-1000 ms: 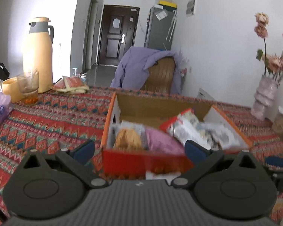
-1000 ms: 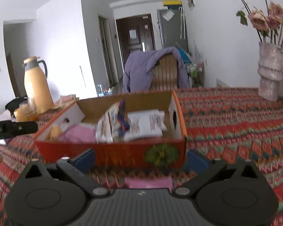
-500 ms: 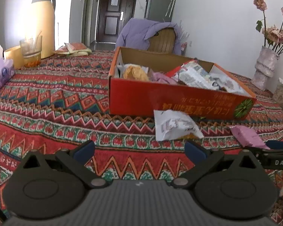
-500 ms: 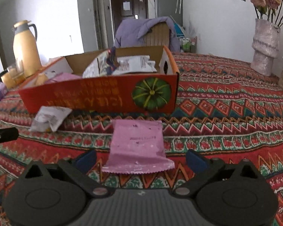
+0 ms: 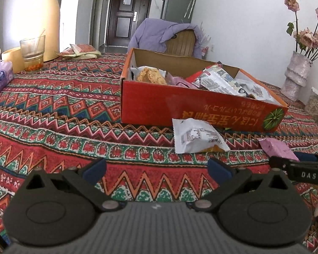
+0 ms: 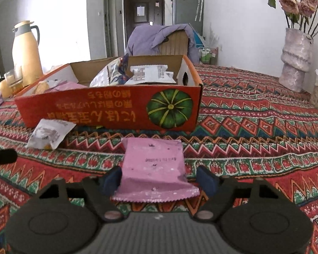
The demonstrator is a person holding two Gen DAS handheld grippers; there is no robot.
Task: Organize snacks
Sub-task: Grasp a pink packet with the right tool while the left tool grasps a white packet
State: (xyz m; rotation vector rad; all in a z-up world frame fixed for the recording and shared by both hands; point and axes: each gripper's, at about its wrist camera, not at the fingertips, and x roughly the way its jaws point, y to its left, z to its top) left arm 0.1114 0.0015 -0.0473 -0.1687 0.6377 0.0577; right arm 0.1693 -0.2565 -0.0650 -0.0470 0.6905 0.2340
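Left wrist view: left gripper (image 5: 156, 168) spread wide w/ nothing between its fingers, low over the patterned tabletop (image 5: 53, 110); white snack packet (image 5: 198, 136) lies ahead, just in front of the red cardboard box (image 5: 186, 111), which holds other snack packs. Right wrist view: right gripper (image 6: 159, 178) open, its fingers on either side of the pink snack packet (image 6: 155, 170) lying flat on the tabletop, near the box front; can't tell if the pads touch it

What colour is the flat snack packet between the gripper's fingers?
Pink, the flat plastic snack packet; right wrist view shows it best.
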